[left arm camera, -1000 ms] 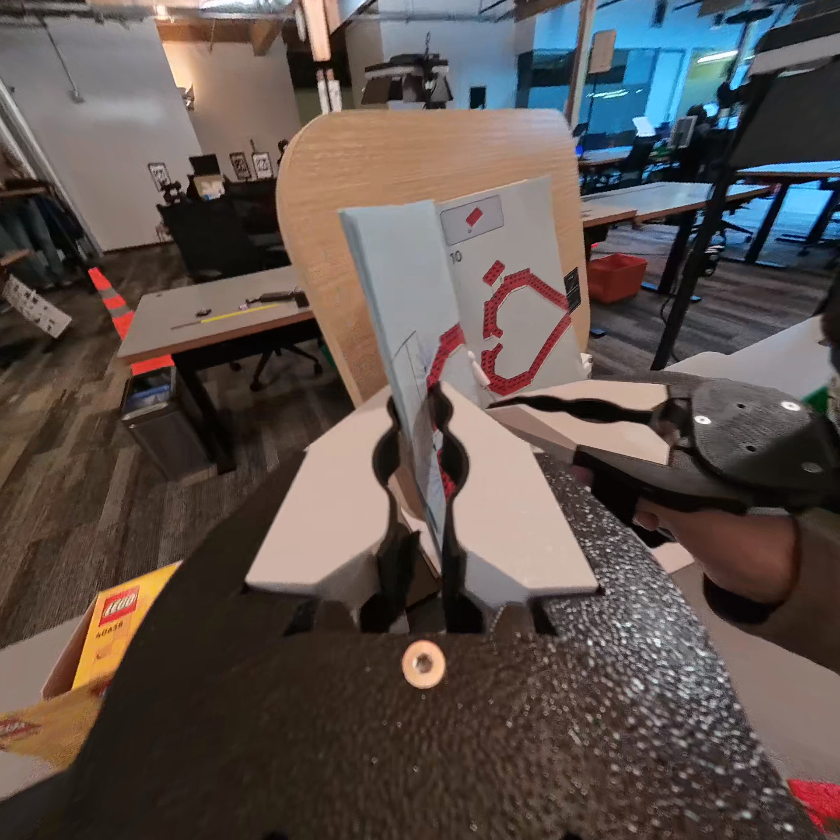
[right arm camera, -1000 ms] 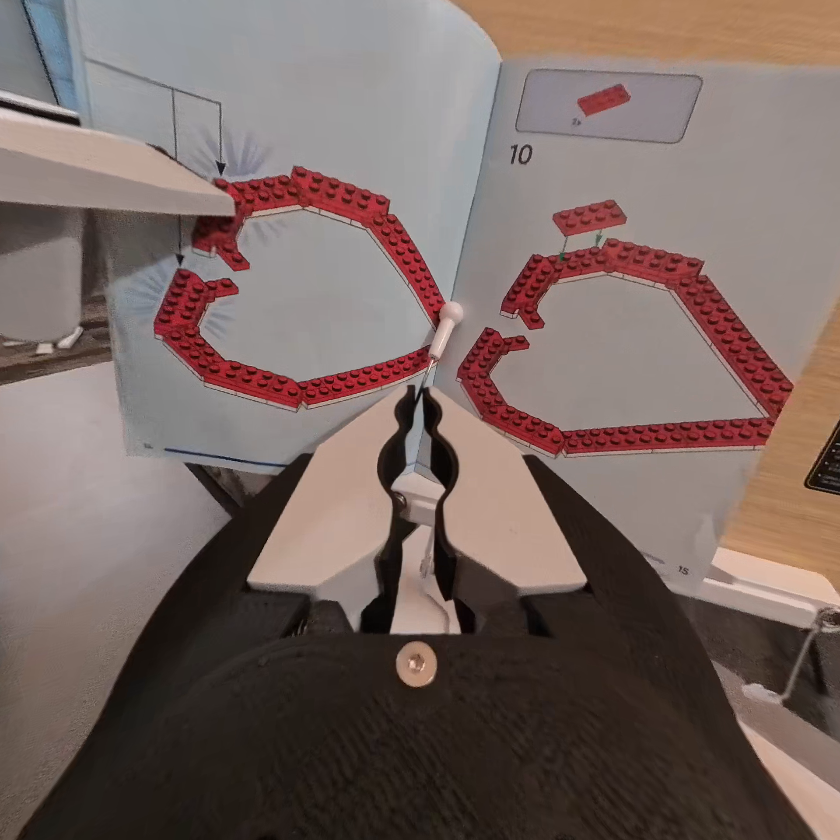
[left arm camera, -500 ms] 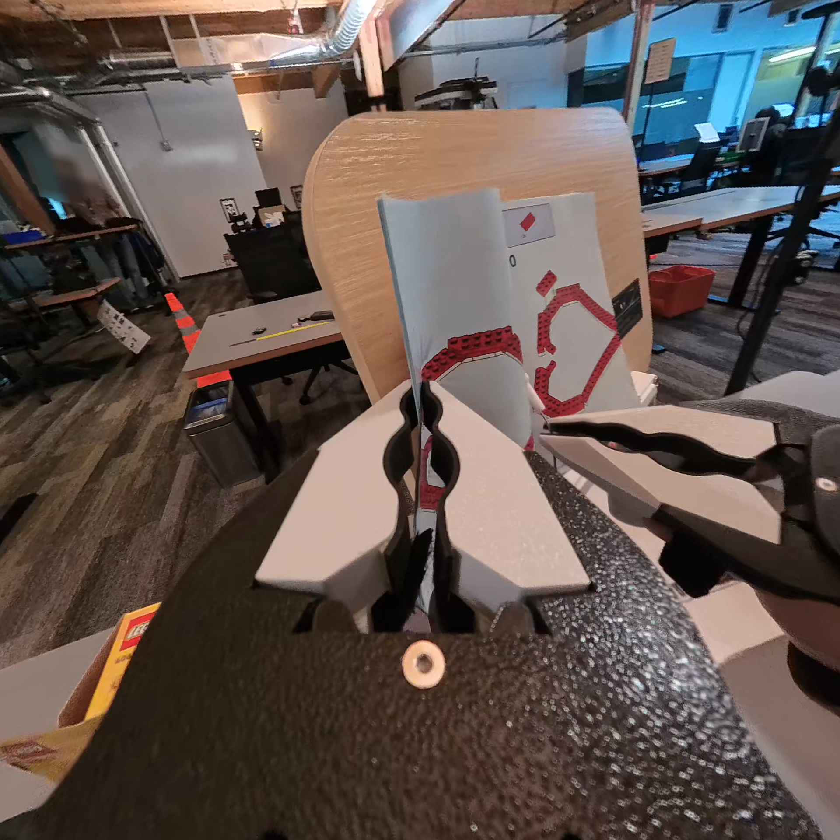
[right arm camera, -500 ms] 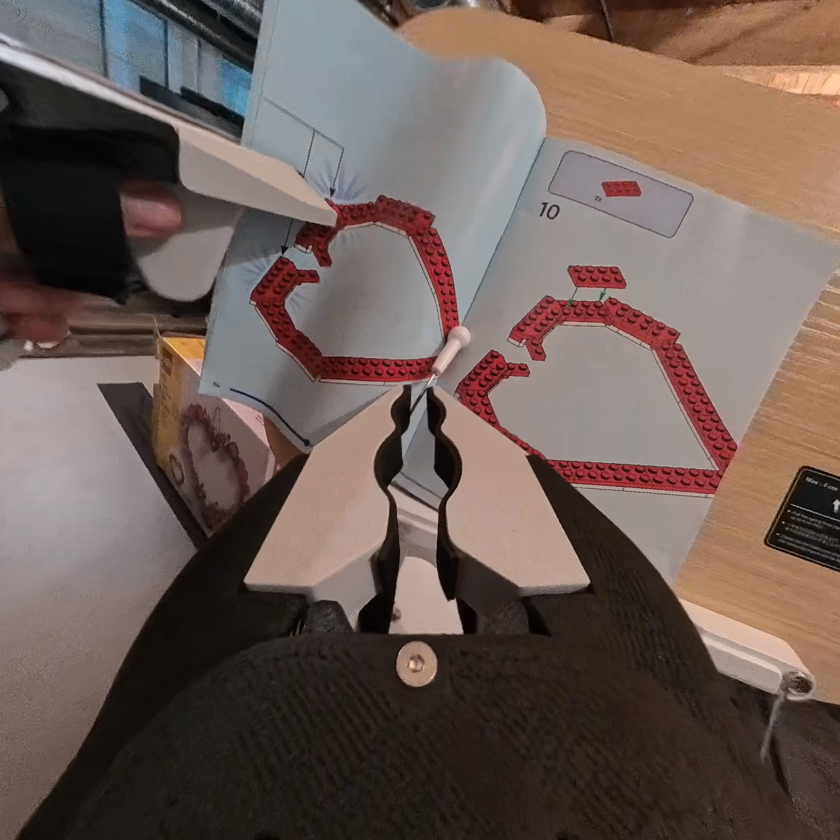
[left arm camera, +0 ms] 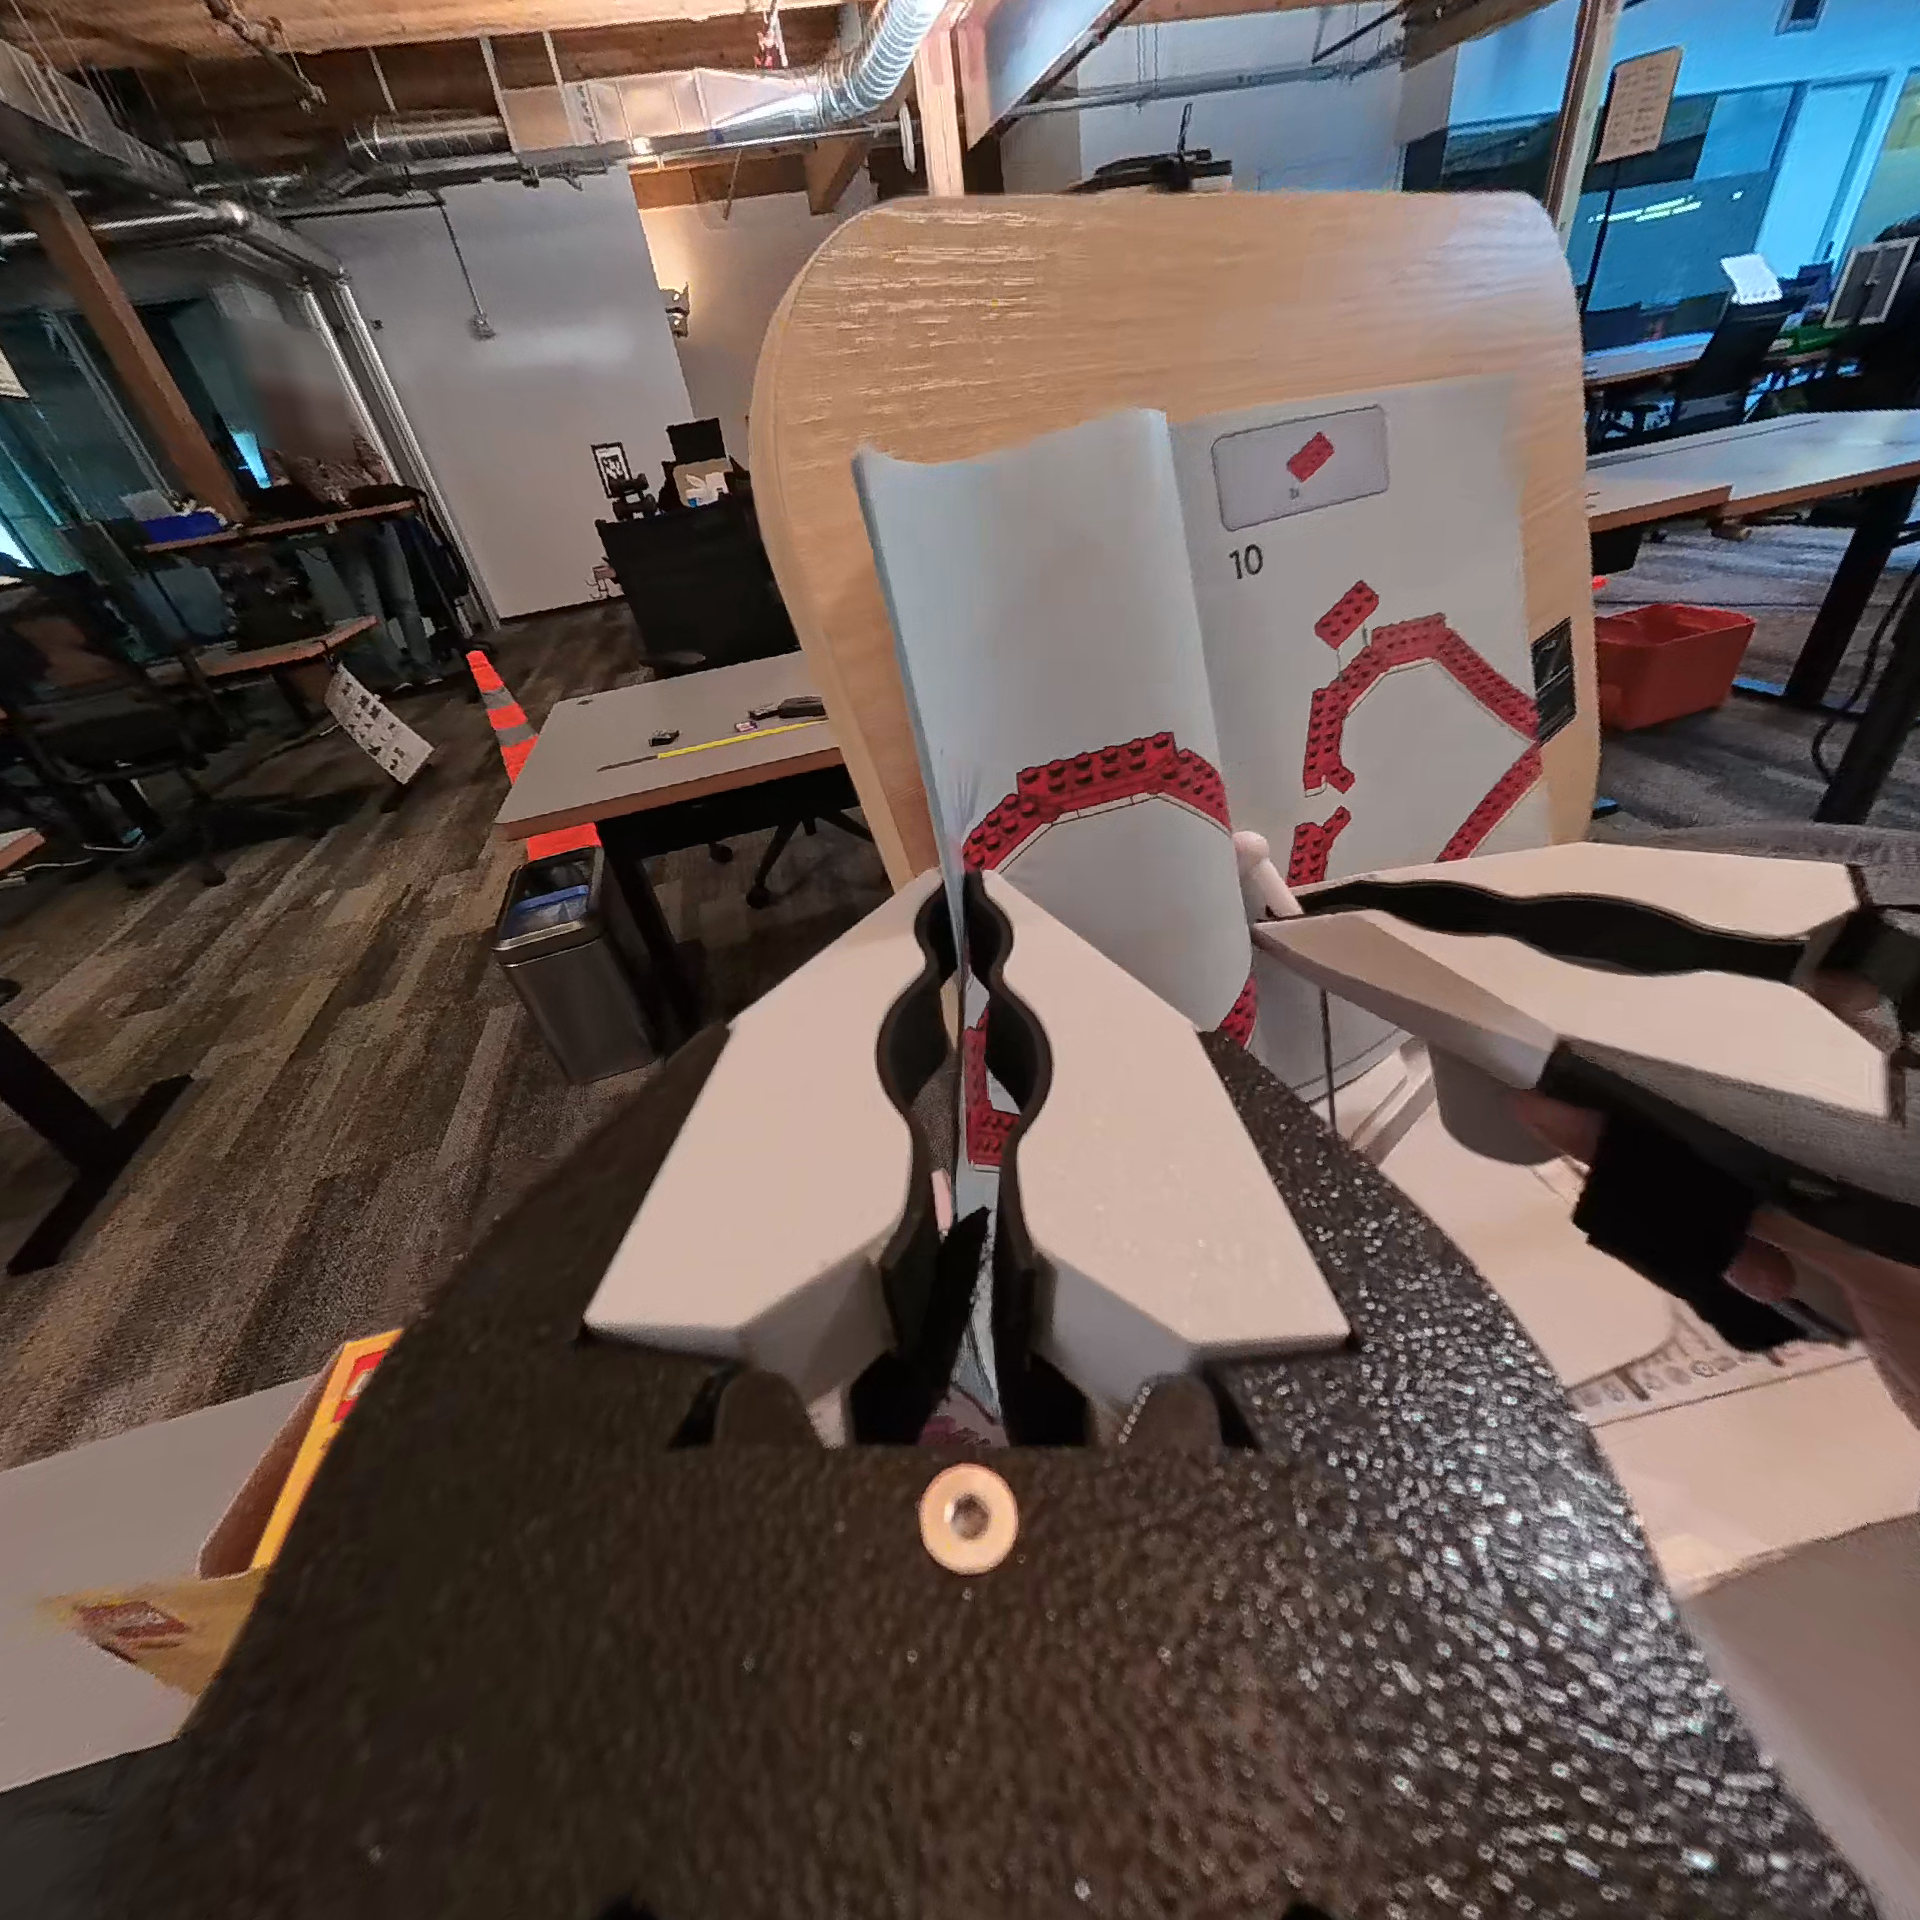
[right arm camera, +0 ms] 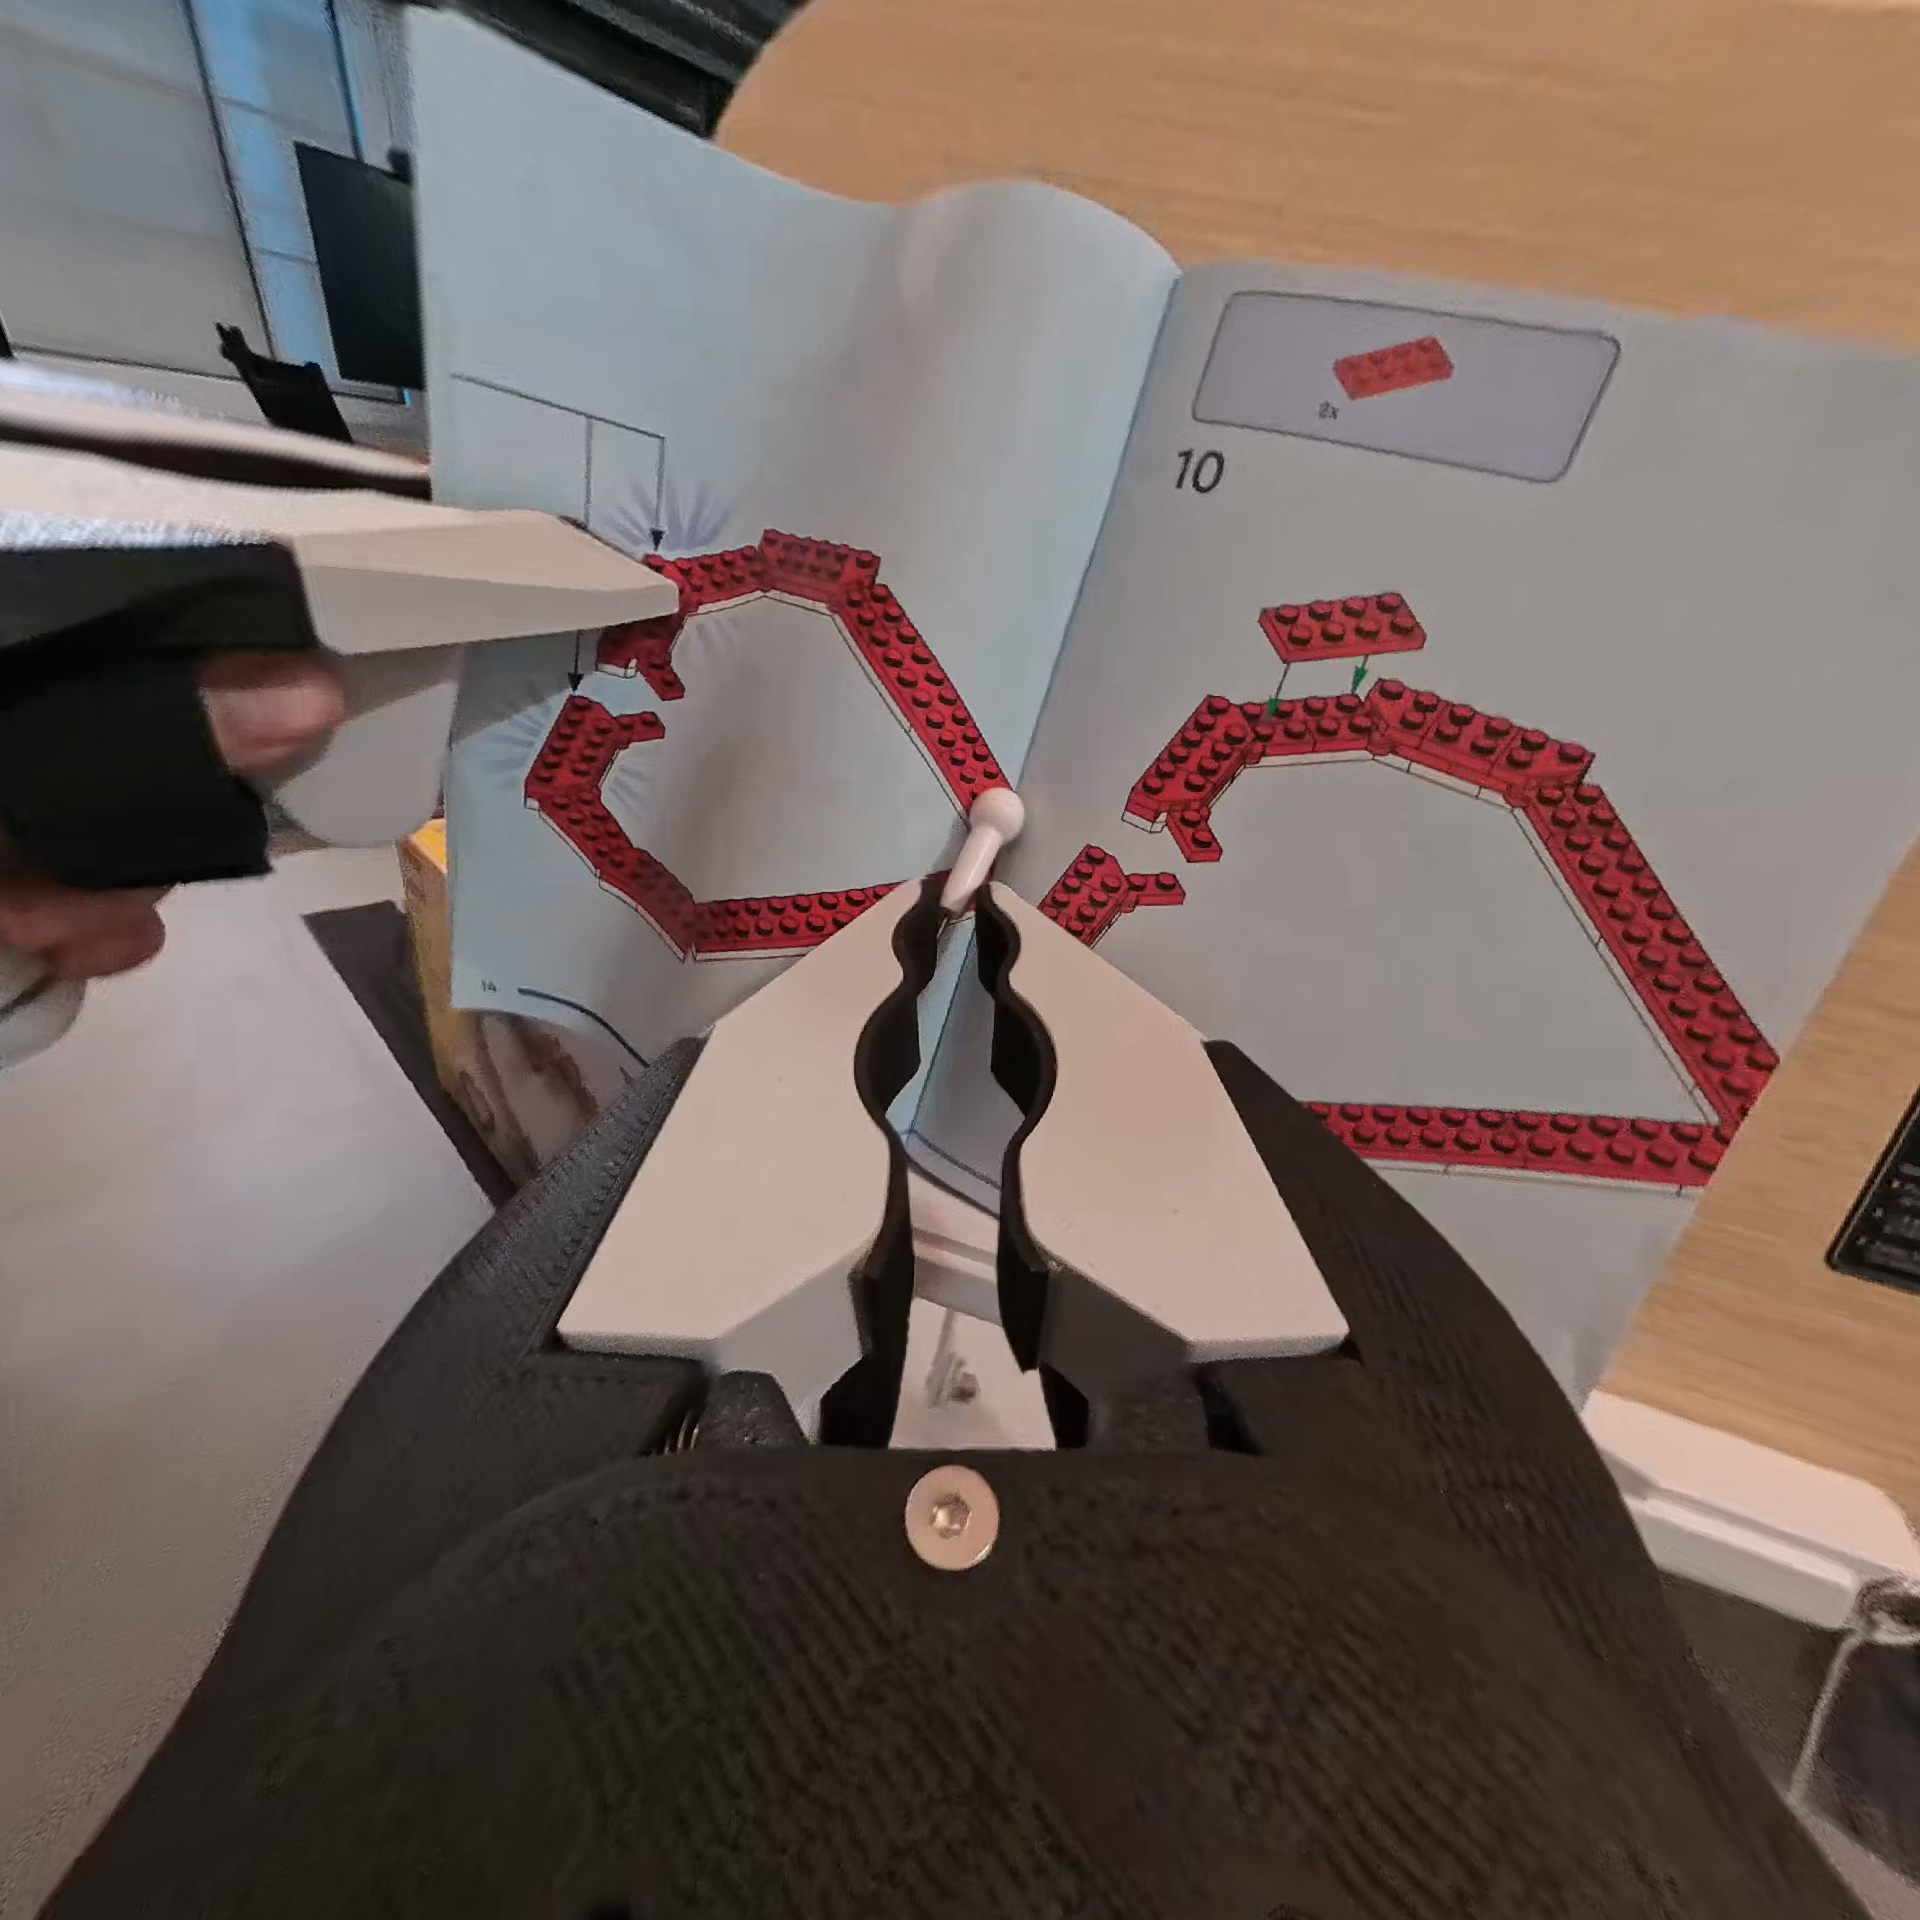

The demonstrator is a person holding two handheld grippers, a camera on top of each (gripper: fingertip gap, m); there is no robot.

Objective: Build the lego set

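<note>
Left wrist view: the left claw (left arm camera: 964, 904) was clenched on the outer edge of the left page of the open booklet (left arm camera: 1060, 644), the sheet running edge-on down the slot between its fingers. The booklet stood upright against a rounded wooden board (left arm camera: 1143, 312), its right page lying flat on the board and showing a red brick ring. The right claw (left arm camera: 1283, 920) reached in from the right, its tips at the booklet's fold, pinching a small white peg (left arm camera: 1257, 862) that touched the paper. A yellow box (left arm camera: 301, 1455) sat on the desk (left arm camera: 94, 1538) at lower left, partly hidden by the claw's body.

Right wrist view: the right claw (right arm camera: 961, 899) was closed on the stem of the white peg (right arm camera: 987, 831), whose rounded head stuck out past the fingertips and rested at the fold between the two pages of the booklet (right arm camera: 1455, 935). The booklet filled the view just ahead of the claw, leaning on the board (right arm camera: 1351, 125). The left claw (right arm camera: 655, 603) came in from the left, gripping the left page at its outer edge, beside the printed red ring. The yellow box (right arm camera: 426, 883) showed below that page, on the desk (right arm camera: 156, 1247).
</note>
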